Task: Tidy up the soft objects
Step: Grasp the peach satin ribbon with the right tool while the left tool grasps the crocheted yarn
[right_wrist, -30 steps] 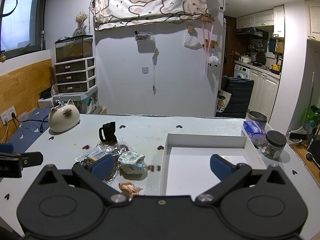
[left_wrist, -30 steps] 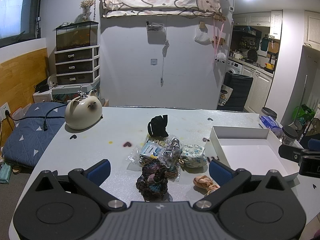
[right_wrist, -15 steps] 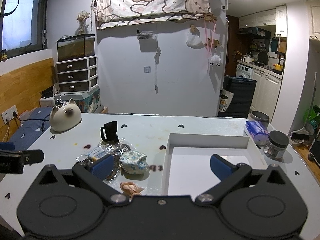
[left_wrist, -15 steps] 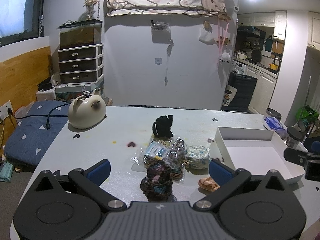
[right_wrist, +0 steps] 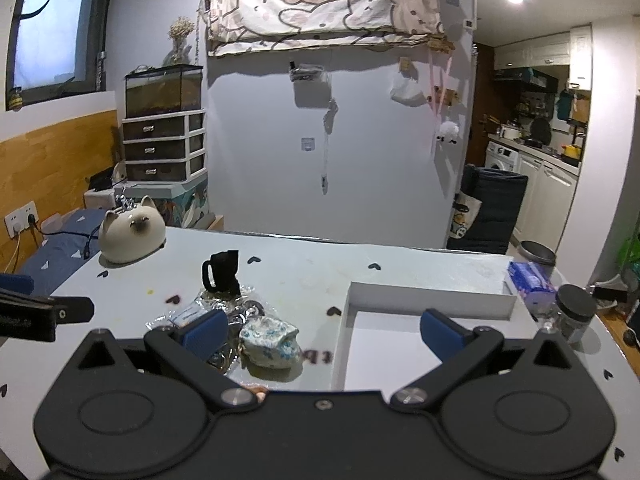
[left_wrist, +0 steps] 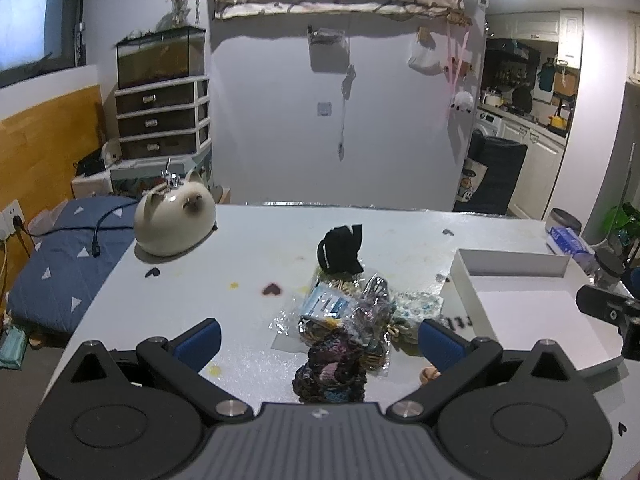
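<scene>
A pile of soft things lies mid-table: a dark multicoloured knitted scrunchie (left_wrist: 330, 372), a black fabric piece (left_wrist: 340, 250), clear plastic packets (left_wrist: 340, 308), a blue-and-white floral pouch (left_wrist: 418, 304) and a peach scrunchie (left_wrist: 429, 374). An empty white box (left_wrist: 516, 268) stands to their right. My left gripper (left_wrist: 320, 338) is open, with the knitted scrunchie between its fingers. My right gripper (right_wrist: 324, 330) is open and empty, over the floral pouch (right_wrist: 272, 342) and the box's left wall (right_wrist: 342, 336). The black fabric (right_wrist: 222, 272) also shows there.
A cream cat-shaped ceramic pot (left_wrist: 174, 218) sits at the table's far left. A blue tissue pack (right_wrist: 530, 280), a dark-lidded jar (right_wrist: 574, 312) and a round tin (right_wrist: 536, 252) stand right of the box. A blue mattress (left_wrist: 60, 256) lies left of the table.
Both grippers have moved slightly forward and lower toward the pile; the knitted scrunchie now sits deeper between my left fingers. Nothing was grasped.
</scene>
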The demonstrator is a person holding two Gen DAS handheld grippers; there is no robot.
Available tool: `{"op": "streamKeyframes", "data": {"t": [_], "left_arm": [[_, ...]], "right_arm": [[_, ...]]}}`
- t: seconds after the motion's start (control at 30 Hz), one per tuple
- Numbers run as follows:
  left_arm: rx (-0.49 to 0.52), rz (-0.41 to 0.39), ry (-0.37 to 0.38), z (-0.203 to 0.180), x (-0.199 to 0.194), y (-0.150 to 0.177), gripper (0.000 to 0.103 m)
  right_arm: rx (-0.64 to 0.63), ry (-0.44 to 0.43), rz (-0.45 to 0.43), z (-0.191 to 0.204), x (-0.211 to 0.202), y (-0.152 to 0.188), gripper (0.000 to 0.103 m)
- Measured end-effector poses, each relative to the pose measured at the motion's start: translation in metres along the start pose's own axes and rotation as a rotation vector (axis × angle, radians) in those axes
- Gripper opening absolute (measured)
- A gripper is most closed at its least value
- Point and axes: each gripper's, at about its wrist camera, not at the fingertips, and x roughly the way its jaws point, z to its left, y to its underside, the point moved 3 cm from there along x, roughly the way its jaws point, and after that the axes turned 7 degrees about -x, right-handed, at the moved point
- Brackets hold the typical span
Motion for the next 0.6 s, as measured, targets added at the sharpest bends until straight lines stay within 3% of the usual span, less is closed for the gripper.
{"op": "streamKeyframes", "data": {"t": [0.23,0.47,0.6], "left_arm": [[-0.019,0.076,-0.017,0.01,0.041,0.006,0.103],[-0.018,0.156,-0.019,0.02,0.079,0.022,0.103],[-0.027,0.195,-0.006,0.021,0.093,0.027,0.103]], "right_arm": [[-0.061,-0.009,0.045,0.013,0.034,0.005,0.103],[-0.137,-0.081,0.169,0.03,0.072,0.028,0.103],[-0.159,-0.195,0.259,0.041,0.093,0.045,0.088]]}}
